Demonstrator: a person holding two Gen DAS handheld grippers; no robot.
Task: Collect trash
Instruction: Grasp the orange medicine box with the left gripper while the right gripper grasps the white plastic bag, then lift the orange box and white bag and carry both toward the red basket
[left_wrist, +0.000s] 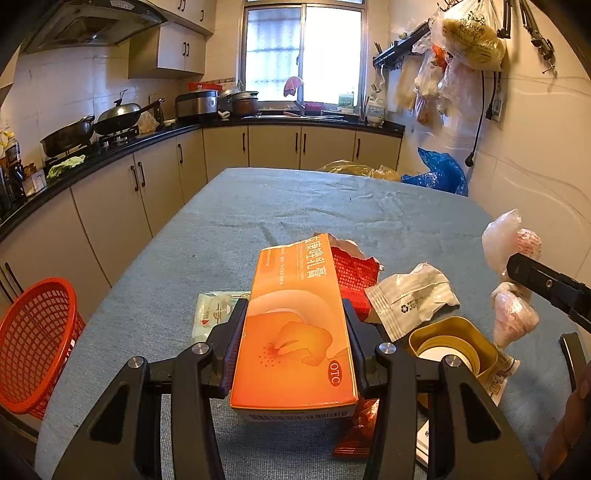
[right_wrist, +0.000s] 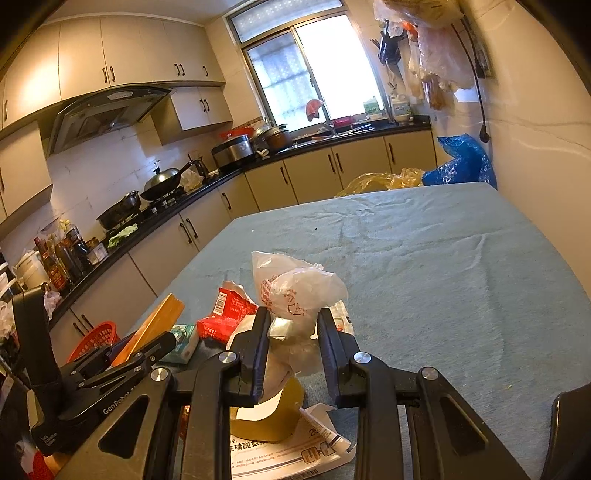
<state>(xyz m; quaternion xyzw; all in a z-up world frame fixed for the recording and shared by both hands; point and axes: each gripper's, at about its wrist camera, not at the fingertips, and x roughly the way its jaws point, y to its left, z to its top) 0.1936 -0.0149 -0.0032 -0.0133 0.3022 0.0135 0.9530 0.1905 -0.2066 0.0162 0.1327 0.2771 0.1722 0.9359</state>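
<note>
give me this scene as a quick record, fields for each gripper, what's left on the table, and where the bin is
left gripper: shut on orange box
right gripper: shut on crumpled plastic bag
still on table: red packet, white wrapper, gold tin, small white pack
bin: red basket, off the table's left edge, lower than the tabletop
surface: blue cloth

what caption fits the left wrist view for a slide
Left gripper clamps an orange medicine box above littered blue tablecloth, red basket waiting at left.
</note>
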